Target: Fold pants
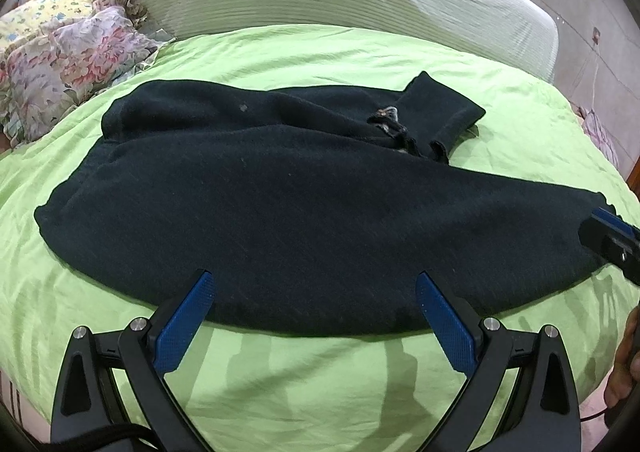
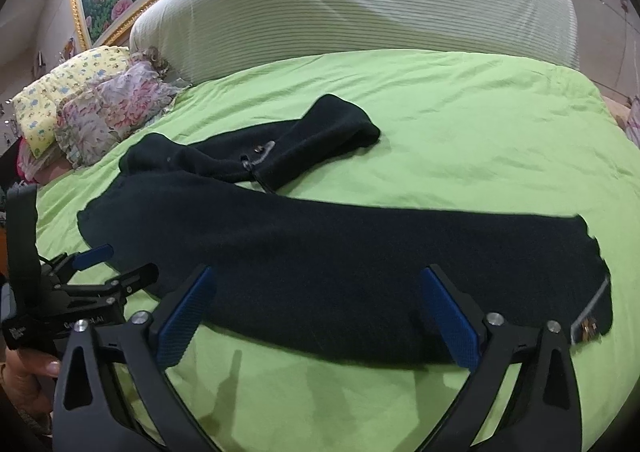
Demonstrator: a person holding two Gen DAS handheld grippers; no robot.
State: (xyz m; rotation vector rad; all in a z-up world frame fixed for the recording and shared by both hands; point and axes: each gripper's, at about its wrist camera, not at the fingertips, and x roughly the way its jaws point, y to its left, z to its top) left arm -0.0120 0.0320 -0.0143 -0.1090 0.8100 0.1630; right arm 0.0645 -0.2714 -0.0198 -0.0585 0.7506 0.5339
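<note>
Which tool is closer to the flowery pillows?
Left. The left tool hangs over the pants' near edge toward the end by the flowery pillows. The right tool is further along the pants, toward the far end from the pillows.

We had open green sheet (image 2: 460, 124) on the far side of the dark pants (image 2: 320, 252), right up to the striped headboard cushion (image 2: 360, 12), and a bare strip of sheet along the near edge as well. On the left, the floral pillows (image 1: 72, 60) crowded that corner and blocked any sweep there. Both grippers hung wide-jawed over the near hem, the left gripper (image 1: 314, 284) and the right gripper (image 2: 316, 280) just beside each other, so each stood in the other's sideways path.
</note>
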